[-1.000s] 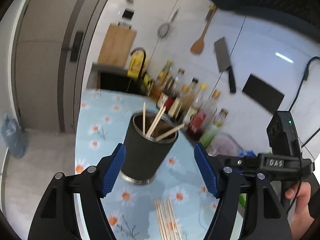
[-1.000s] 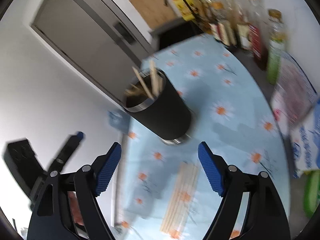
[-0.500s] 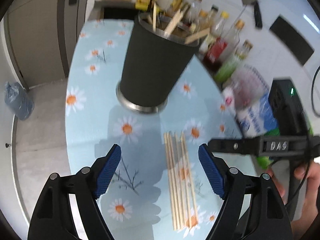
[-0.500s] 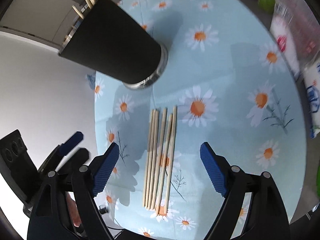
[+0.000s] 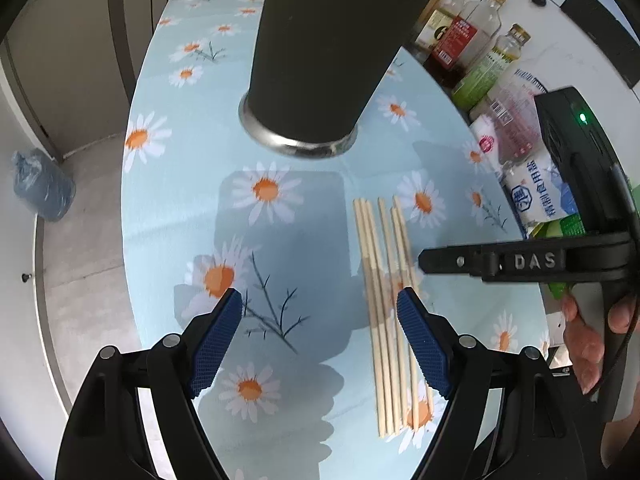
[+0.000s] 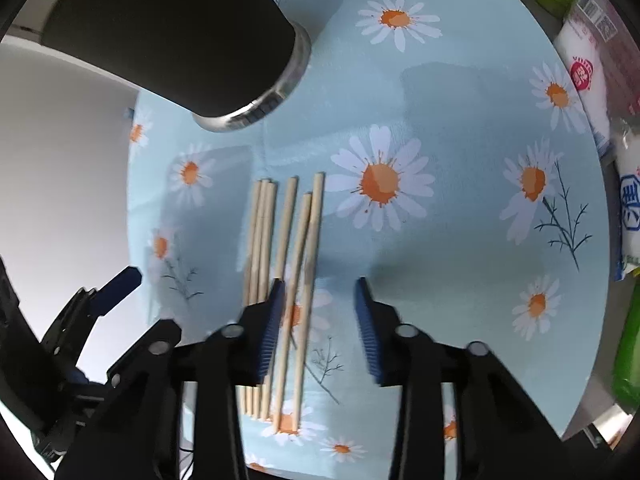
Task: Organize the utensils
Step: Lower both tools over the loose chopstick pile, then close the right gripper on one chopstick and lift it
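Note:
Several wooden chopsticks (image 5: 384,300) lie side by side on the daisy tablecloth (image 5: 180,200); they also show in the right wrist view (image 6: 280,260). A black cup (image 5: 332,52) with a steel base stands behind them, also in the right wrist view (image 6: 172,32), with chopstick tips showing at its rim. My left gripper (image 5: 320,336) is open and empty, low over the cloth, its right finger beside the sticks. My right gripper (image 6: 318,320) is open, narrower than before, with the two rightmost sticks between its fingers. It also shows in the left wrist view (image 5: 496,260).
Sauce bottles (image 5: 476,36) and salt bags (image 5: 536,184) line the table's right side. A blue plastic bag (image 5: 40,188) sits on the floor at left. The table edge curves along the left (image 5: 126,208).
Both grippers have dropped from cup height toward the chopsticks on the cloth. The right gripper's jaws have narrowed around the rightmost sticks.

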`<state>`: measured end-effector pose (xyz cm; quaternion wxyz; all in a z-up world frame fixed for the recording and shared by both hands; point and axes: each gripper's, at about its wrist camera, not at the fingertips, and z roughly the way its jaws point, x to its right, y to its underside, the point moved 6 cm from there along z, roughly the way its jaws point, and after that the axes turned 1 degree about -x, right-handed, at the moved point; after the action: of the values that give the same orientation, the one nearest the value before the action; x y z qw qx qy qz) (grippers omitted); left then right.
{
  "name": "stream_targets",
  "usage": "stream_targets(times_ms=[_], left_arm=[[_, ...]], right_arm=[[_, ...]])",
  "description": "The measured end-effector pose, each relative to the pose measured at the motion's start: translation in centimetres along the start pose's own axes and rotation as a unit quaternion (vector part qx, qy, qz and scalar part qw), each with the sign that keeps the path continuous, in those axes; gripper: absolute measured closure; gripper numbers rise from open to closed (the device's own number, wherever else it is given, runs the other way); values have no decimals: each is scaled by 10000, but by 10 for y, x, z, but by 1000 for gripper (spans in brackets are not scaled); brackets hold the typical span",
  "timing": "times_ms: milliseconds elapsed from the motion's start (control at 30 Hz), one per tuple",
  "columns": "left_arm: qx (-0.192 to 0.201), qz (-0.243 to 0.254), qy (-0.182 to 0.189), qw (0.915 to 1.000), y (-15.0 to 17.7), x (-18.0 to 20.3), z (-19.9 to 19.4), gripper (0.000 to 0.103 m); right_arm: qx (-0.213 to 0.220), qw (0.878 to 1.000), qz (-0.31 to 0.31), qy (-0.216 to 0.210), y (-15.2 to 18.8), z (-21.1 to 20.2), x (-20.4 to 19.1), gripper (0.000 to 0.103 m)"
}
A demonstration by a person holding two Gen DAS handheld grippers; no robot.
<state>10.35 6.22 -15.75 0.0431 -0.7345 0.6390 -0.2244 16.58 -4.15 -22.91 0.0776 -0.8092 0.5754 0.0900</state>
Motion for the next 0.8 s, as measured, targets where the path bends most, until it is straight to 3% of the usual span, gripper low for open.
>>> stream_targets(times_ms=[300,600,800], left_arm=[[-84,-141,-3,9999,12,-12,1,25],[-119,-158,-42,9998,12,-15,9,25],[-97,-116,-126,9998,13,-15,8,25]], right_arm=[[-40,9993,9,385,-12,14,-10,81],[264,9886,-302,1452,-14,28,-40,83],[344,9846,-544,1624,-11,34,-52,89]])
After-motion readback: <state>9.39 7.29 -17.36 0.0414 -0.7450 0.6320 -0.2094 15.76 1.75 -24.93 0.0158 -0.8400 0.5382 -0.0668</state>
